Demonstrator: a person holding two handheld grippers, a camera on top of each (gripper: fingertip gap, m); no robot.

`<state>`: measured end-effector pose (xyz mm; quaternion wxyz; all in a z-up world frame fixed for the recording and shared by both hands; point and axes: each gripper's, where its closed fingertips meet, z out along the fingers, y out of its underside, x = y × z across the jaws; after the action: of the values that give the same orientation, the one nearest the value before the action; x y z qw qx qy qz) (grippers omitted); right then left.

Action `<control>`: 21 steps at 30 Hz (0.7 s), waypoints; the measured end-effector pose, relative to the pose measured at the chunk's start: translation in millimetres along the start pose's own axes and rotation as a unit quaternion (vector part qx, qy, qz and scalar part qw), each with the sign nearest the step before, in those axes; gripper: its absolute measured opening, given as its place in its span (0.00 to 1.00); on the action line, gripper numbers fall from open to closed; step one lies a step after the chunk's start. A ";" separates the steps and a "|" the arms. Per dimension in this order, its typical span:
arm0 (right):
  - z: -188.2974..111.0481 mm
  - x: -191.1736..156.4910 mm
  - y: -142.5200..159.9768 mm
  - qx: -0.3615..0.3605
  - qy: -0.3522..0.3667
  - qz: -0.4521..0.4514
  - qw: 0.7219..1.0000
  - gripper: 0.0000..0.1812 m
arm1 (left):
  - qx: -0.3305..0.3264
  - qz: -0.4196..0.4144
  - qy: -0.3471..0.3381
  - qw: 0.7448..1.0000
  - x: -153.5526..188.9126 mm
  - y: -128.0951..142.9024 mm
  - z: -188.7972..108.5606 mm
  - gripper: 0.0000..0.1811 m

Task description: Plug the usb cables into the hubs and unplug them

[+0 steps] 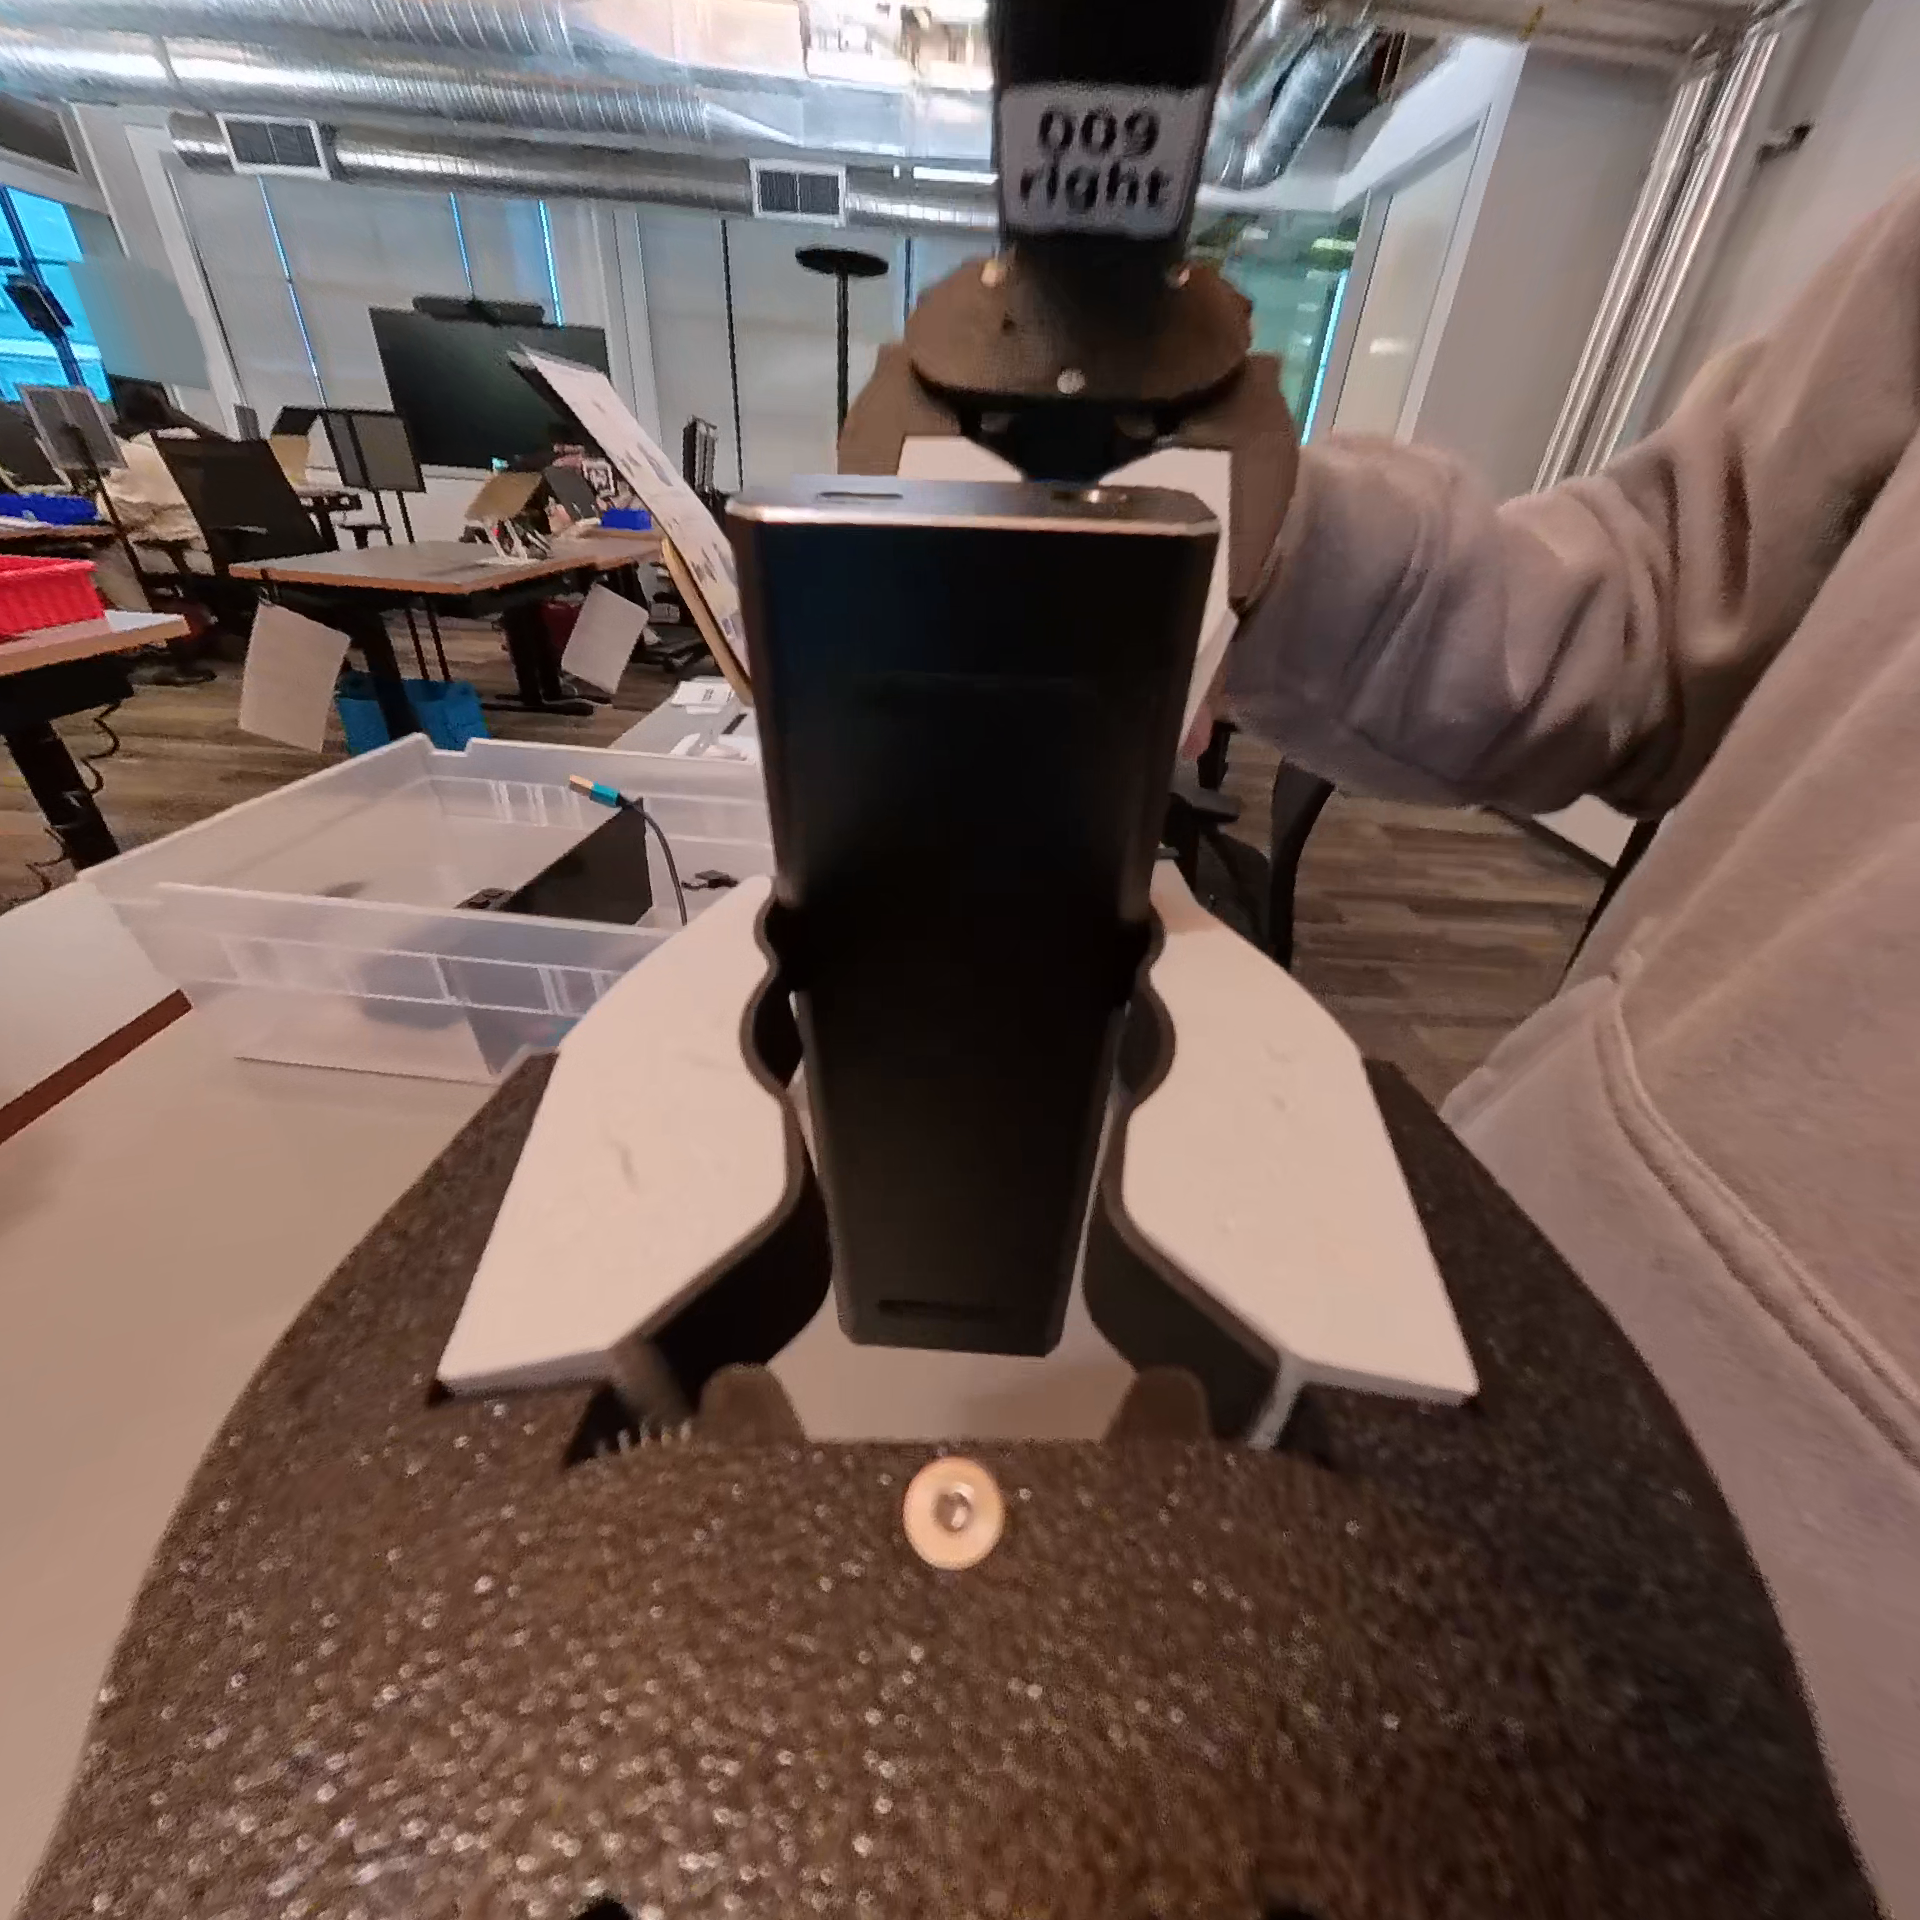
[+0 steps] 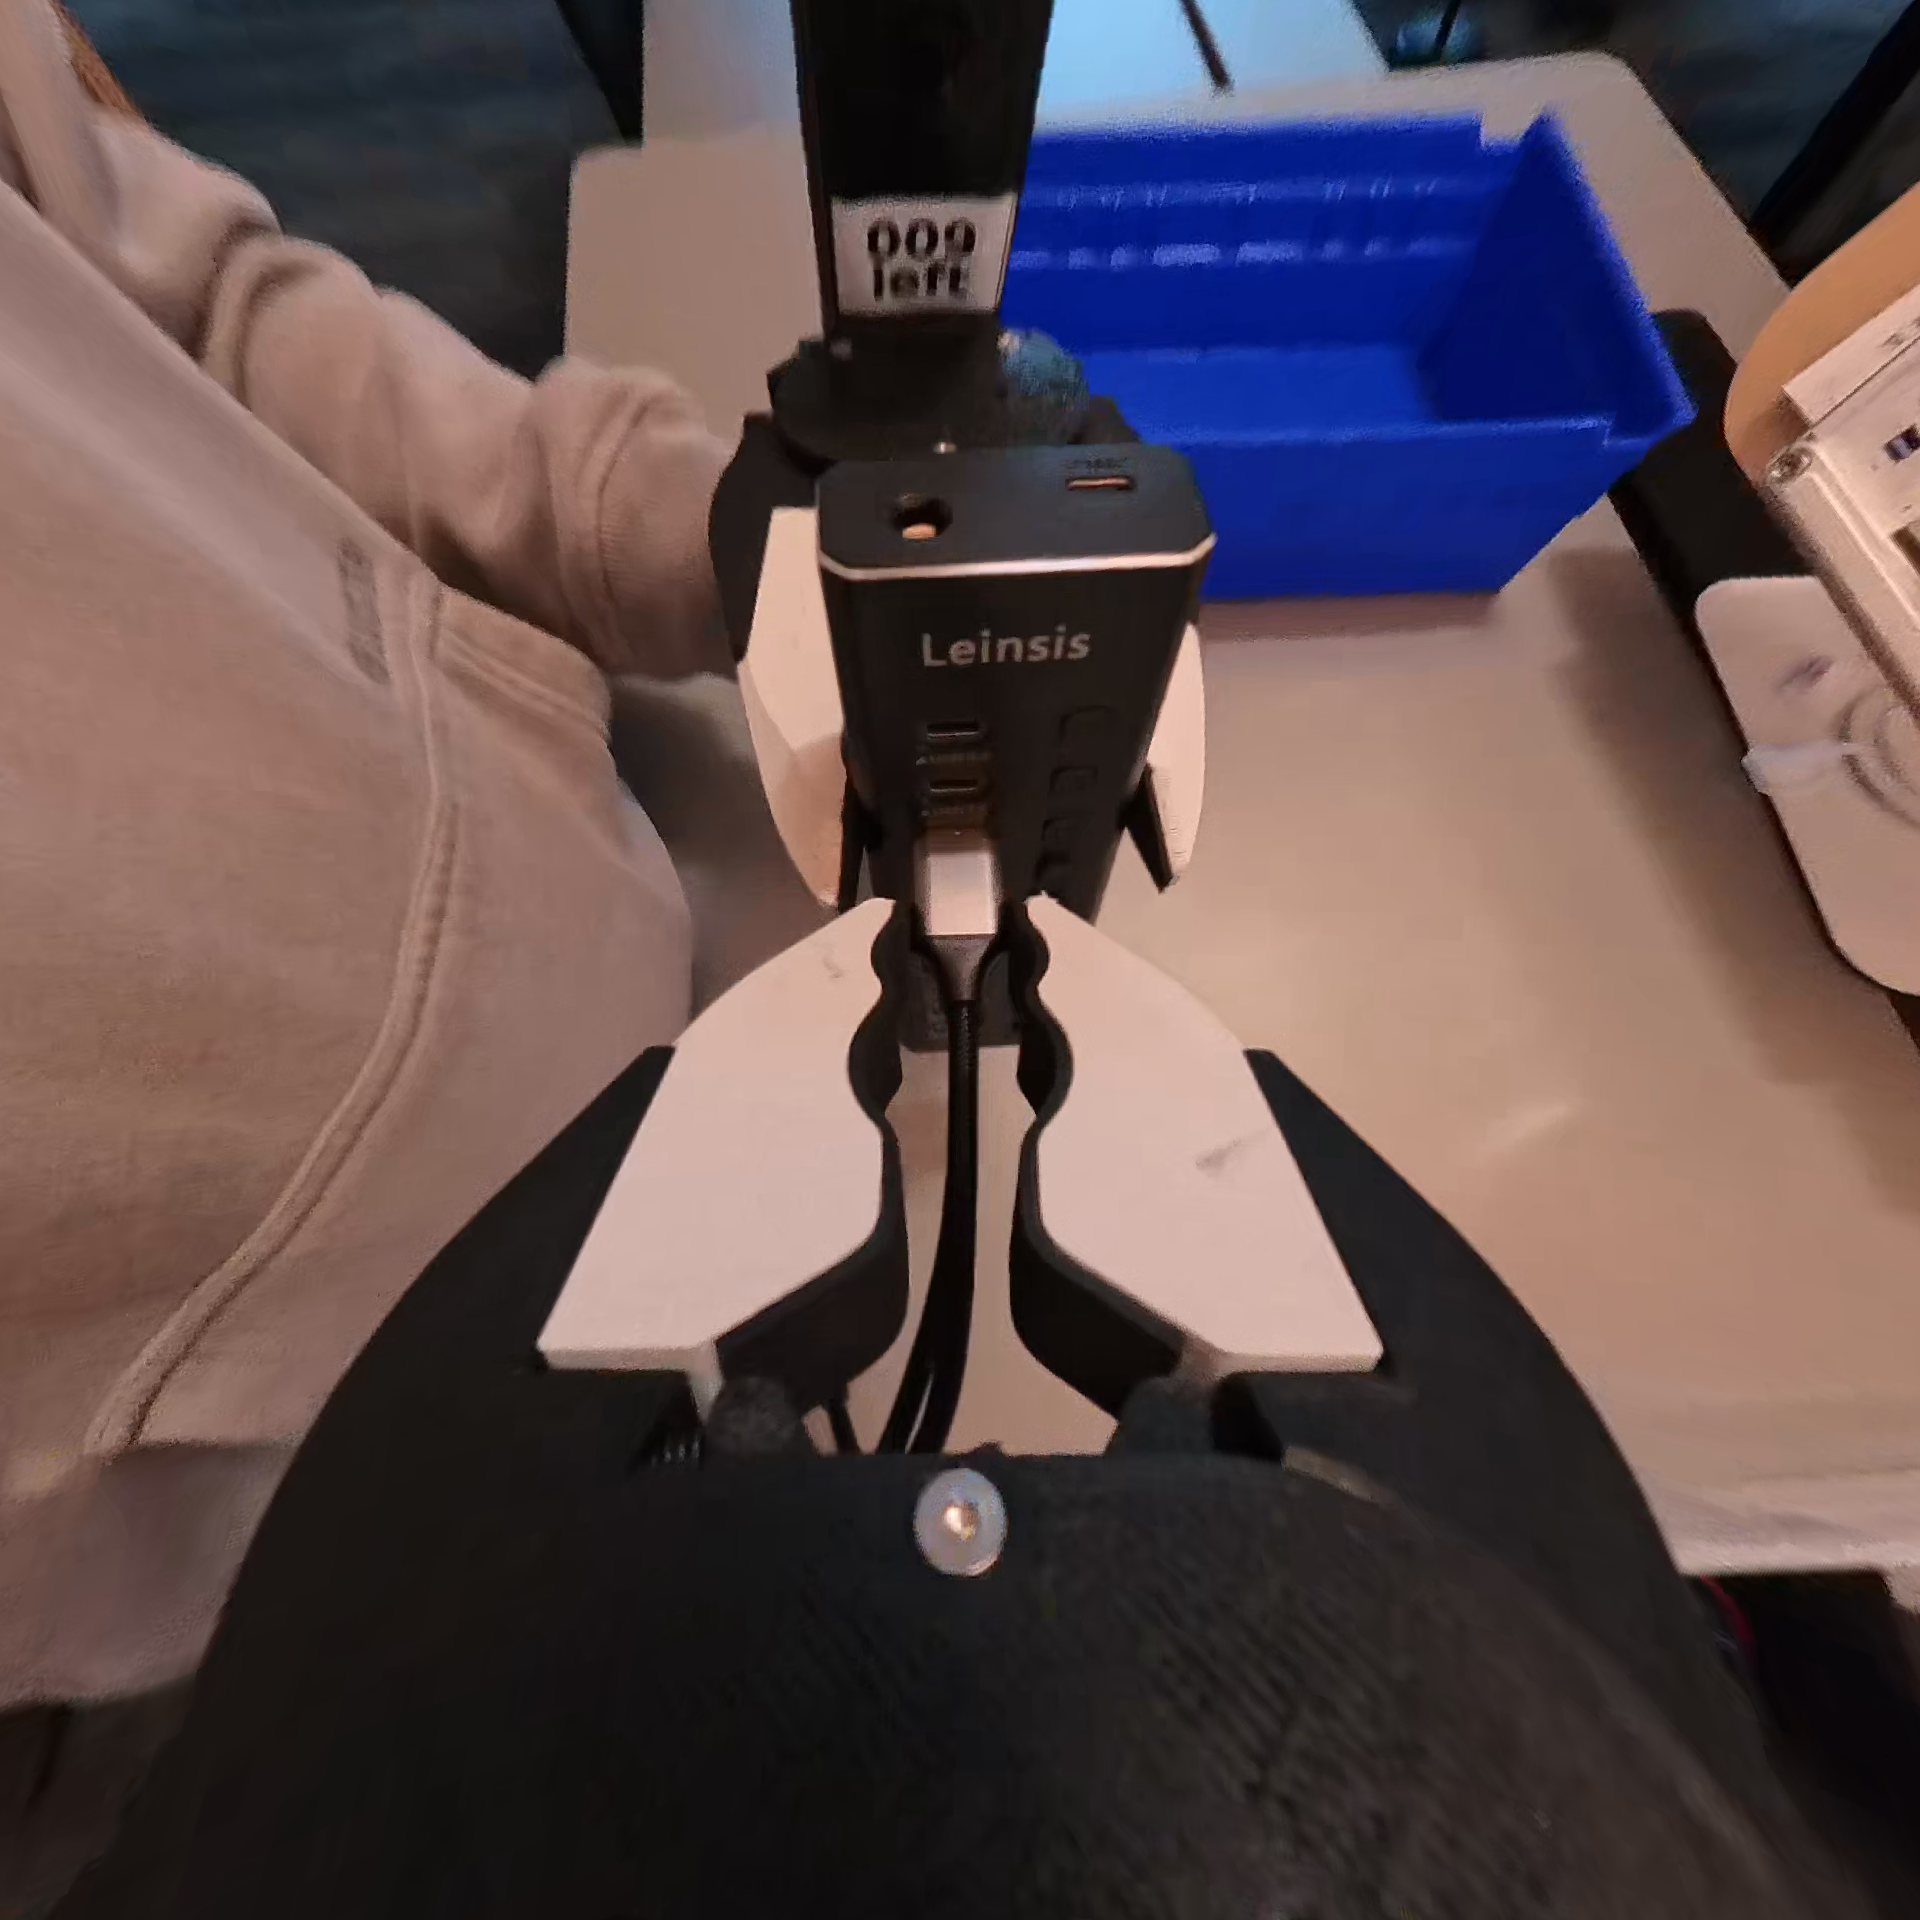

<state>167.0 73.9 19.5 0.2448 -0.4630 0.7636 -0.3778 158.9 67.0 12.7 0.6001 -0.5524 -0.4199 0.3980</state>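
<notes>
Black anodised metal, by its look, makes up the hub [image 1: 977, 904], a slim rigid block with a bright bevelled edge at its far end. The left tongs [image 1: 961, 966] are clamped on its two long sides, holding it up in the air above the pale worktop [image 2: 1403, 935]. In the right wrist view the port face is turned toward the right tongs [image 2: 961, 940], which are drawn narrow around the silver plug [image 2: 958, 883] of a braided black cable [image 2: 956, 1143]. The plug's tip sits at a port in the row, though whether it is fully seated cannot be told from here. The cable trails back between the white fingers [image 2: 748, 1164] toward the tool body.

The hub should handle as a light, stiff and rather slick thing: smooth sides give little friction, so a push along its length could slide it through the grip. Holding it across the narrow width, near the middle and clear of the ports, seems the sound choice. The plug is small and hard; it is best taken on its metal shell, not on the soft cable, which would bend or strain at the collar.

Farther off, a clear plastic bin [image 1: 416, 894] holds another cable [image 1: 665, 852], and a blue bin [image 2: 1351, 364] stands behind the hub.
</notes>
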 end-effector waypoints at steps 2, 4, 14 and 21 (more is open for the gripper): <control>2.1 0.0 -7.3 0.043 -0.009 0.028 0.999 0.10 | 0.008 -0.002 -0.001 1.000 0.6 -2.5 -1.1 0.33; 5.4 -1.2 -13.1 0.070 -0.014 0.035 0.997 0.06 | 0.006 -0.001 0.000 1.000 1.6 -0.2 0.3 0.33; 7.5 1.5 -7.4 0.067 -0.006 0.068 0.995 0.09 | 0.039 -0.021 -0.004 0.999 -1.3 -2.2 -3.4 0.33; 9.7 0.8 -2.7 0.037 -0.006 0.053 0.998 0.10 | 0.055 -0.020 -0.001 0.998 -0.7 -6.4 -4.5 0.33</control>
<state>175.1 69.0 15.8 0.2858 -0.4151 0.7710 -0.3892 163.0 64.4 18.9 0.6372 -0.5096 -0.4091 0.4085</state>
